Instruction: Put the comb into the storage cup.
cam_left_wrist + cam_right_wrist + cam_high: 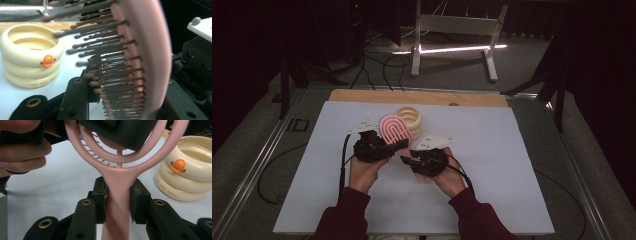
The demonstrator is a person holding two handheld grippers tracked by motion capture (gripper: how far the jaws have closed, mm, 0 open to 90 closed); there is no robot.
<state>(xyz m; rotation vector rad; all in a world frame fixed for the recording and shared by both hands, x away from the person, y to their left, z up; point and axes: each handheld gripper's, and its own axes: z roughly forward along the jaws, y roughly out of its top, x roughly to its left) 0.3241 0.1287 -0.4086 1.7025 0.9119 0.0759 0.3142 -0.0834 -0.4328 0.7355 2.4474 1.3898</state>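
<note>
Your 2 hands meet mid-table, forearms angled inward. Your left gripper [398, 144] has its jaws closed tight; your right gripper [406, 160] clamps too, jaws pointing toward the left.

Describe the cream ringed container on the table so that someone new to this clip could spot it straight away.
Start at the white table top and look toward its far edge, just beyond the pink hairbrush held between the two grippers. There stands the cream container, shaped like three stacked rings. Unlike the flat pink brush, it is round, open-topped and carries a small orange duck-bill knob on its side.
</note>
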